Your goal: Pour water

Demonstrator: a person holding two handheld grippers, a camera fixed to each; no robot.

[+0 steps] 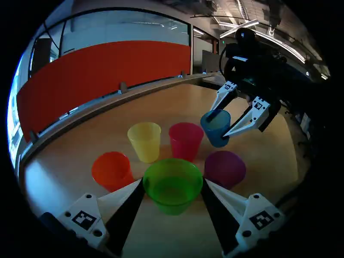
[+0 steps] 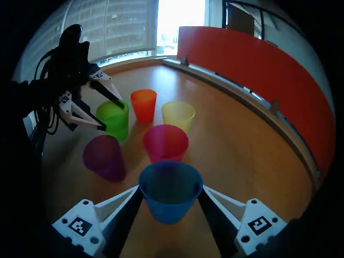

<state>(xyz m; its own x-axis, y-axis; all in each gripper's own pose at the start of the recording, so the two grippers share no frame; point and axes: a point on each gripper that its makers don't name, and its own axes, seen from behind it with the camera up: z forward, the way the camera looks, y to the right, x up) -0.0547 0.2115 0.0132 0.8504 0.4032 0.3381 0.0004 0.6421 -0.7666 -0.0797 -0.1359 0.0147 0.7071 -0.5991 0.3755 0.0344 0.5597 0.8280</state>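
Six coloured cups stand grouped on a wooden bench [image 2: 241, 146], with the pink cup [image 1: 185, 139] at the middle of the group. The left gripper [image 1: 172, 182] has its jaws pinching the green cup [image 1: 173, 195], pressed against both sides of its upper wall. That cup is upright and near the pink cup, on the side toward the left gripper's camera. The right gripper [image 2: 170, 189] has its jaws pinching the blue cup [image 2: 170, 204] the same way, upright, just beside the pink cup and across it from the yellow cup [image 1: 145, 139]. Whether the blue cup rests on the bench or hangs clear of it cannot be told. The yellow cup stands just beside the pink cup; the orange cup [image 1: 112, 170] stands a little farther from the pink cup, next to the yellow one. The purple cup [image 1: 224, 167] stands near the pink cup, between the green and blue cups. Black-and-white markers [image 1: 84, 219] show on both grippers' white fingers [image 1: 253, 206]. A long red panel [image 1: 107, 73] runs along the bench's far edge behind the pink cup in the left gripper view; a bright window [image 2: 180, 17] lies beyond the pink cup in the right gripper view. Whether any cup holds water cannot be told.
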